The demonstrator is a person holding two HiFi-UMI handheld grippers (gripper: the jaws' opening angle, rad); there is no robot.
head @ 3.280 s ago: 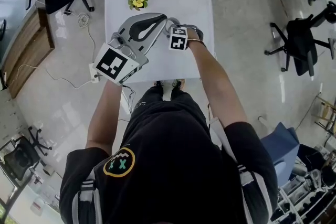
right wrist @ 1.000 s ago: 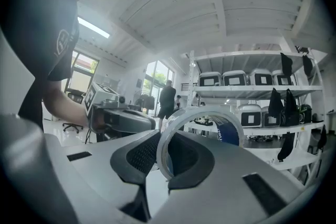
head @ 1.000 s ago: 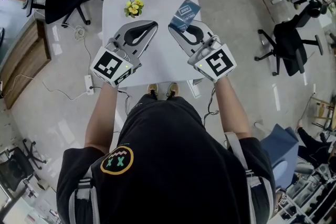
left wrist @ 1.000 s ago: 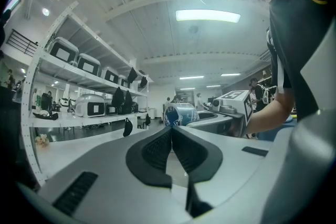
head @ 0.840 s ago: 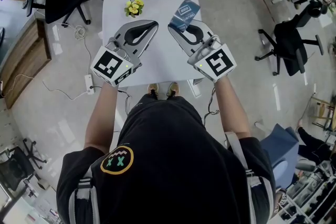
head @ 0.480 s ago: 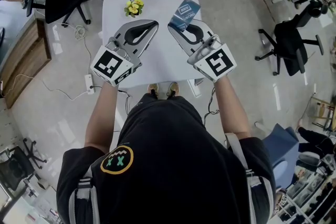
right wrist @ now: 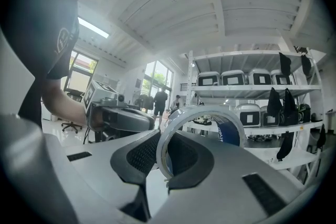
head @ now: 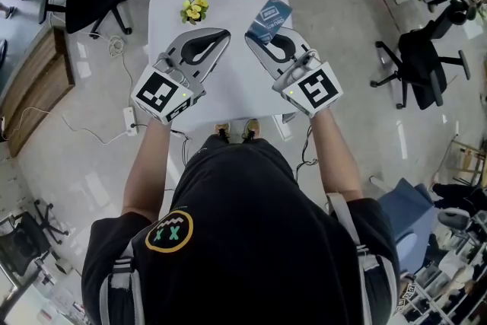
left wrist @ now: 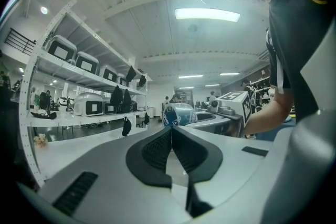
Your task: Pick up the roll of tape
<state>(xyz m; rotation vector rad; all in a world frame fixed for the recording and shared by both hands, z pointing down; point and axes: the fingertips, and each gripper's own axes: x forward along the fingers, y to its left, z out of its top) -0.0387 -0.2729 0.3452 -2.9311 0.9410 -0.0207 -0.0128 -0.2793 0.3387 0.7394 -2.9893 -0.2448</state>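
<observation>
1. Location: the roll of clear tape with a blue printed band point(right wrist: 227, 132) is off the white table point(head: 228, 87). It is held level at the tips of your right gripper point(head: 255, 39), and the head view shows it over the table's far right corner.
2. Grip: the jaws of that gripper are clamped on the roll's wall, one pad inside the ring and one outside. The hoop stands on edge beyond the tips.
3. Other hand: your left gripper point(left wrist: 171, 128) has its jaws pressed together with nothing between them. It hangs beside the right one, apart from the roll.
4. Handling, as a judgement: the roll looks light and fairly stiff, a thin hoop with a wide hole.
   - Its film face is probably slick, so pinch across the wall. Squeezing the whole ring could bend it oval.
   - Take the wall near its middle so the hoop does not swivel.
5. Writing: white letters run along the blue band, and a pale label shows in the head view. Neither is sharp enough to read, so no brand can be made out.
</observation>
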